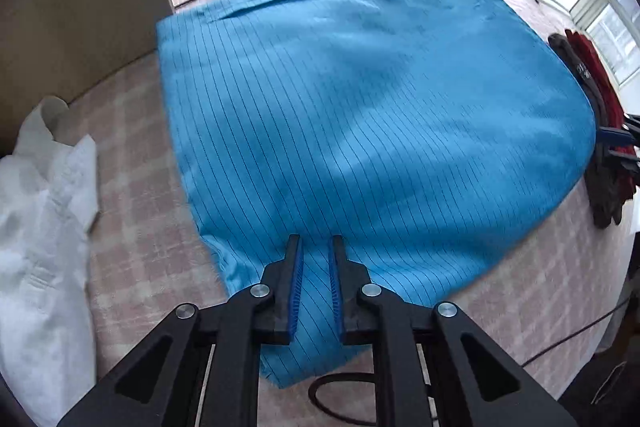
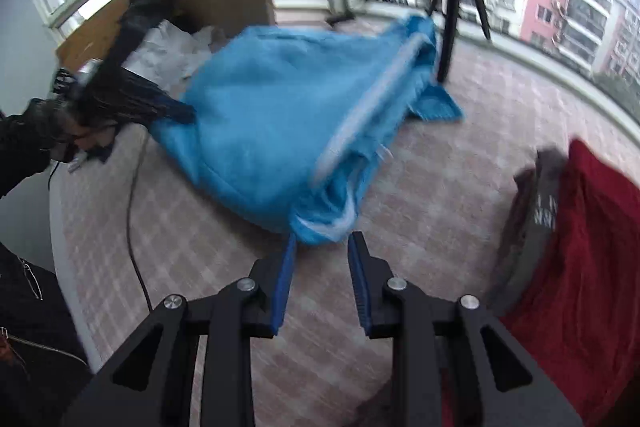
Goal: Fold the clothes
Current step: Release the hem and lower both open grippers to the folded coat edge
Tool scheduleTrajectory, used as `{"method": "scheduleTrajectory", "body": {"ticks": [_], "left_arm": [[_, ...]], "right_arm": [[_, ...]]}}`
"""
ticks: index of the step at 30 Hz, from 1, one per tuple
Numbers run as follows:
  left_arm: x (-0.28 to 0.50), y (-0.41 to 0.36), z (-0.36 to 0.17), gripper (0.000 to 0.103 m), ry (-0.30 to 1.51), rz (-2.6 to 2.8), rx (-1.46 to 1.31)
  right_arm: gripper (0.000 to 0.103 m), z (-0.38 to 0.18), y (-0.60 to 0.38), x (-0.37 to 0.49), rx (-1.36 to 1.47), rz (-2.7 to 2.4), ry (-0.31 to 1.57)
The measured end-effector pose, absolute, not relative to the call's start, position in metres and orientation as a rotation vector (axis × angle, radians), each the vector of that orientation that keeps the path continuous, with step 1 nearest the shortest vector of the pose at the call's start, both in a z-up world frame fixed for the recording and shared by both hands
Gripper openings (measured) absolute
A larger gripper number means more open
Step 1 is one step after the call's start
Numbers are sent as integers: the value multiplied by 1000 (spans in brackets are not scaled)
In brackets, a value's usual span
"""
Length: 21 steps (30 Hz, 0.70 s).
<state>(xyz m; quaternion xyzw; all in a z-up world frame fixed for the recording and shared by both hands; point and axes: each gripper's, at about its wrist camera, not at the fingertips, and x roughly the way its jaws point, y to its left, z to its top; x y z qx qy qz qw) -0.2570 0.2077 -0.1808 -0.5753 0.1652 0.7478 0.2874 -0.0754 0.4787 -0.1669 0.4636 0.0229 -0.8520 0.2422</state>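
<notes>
A blue pinstriped garment (image 1: 360, 107) lies spread on the pink checked bed cover (image 1: 132, 187). My left gripper (image 1: 316, 247) stands over its near corner, jaws nearly together, with a strip of the blue cloth pinched between the blue pads. The right wrist view is blurred and shows the garment (image 2: 272, 123) billowed, with the left gripper (image 2: 176, 111) at its left corner in a dark-gloved hand (image 2: 44, 127). My right gripper (image 2: 322, 243) has its jaws apart. The garment's bunched corner sits just beyond its fingertips, and the pads are not pressing on it. It also shows at the garment's right edge (image 1: 614, 139).
A white garment (image 1: 36, 227) lies at the left beside a brown panel (image 1: 80, 7). A red and dark pile of clothes (image 2: 580, 247) sits at the right. A black tripod (image 2: 452, 7) stands by the windows. A black cable (image 2: 134, 227) runs over the cover's near left.
</notes>
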Motion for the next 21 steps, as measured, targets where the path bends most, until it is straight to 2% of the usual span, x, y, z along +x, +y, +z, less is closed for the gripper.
{"method": "scheduleTrajectory", "body": {"ticks": [6, 10, 12, 14, 15, 16, 17, 18, 21], "left_arm": [[-254, 211, -178, 12, 465, 2000, -1512], [-253, 198, -171, 12, 408, 1985, -1517], [-255, 186, -161, 13, 372, 2018, -1516], [-262, 168, -145, 13, 267, 2054, -1516], [-268, 161, -138, 15, 210, 2076, -1509], [-275, 155, -132, 21, 157, 2095, -1502], [-285, 153, -132, 25, 122, 2104, -1506], [-294, 151, -132, 32, 88, 2113, -1509], [-321, 154, -135, 32, 38, 2144, -1503]], "right_arm": [[27, -158, 442, -93, 1140, -2309, 42], [27, -198, 441, -129, 1335, -2347, 93], [27, -206, 452, -141, 1417, -2361, 29], [27, -190, 460, -143, 1363, -2404, -68], [29, -181, 463, -146, 1325, -2437, -113], [40, -171, 465, -148, 1287, -2470, -157], [56, -164, 466, -152, 1263, -2504, -186], [61, -161, 465, -160, 1261, -2542, -190], [62, -165, 458, -186, 1324, -2640, -166]]}}
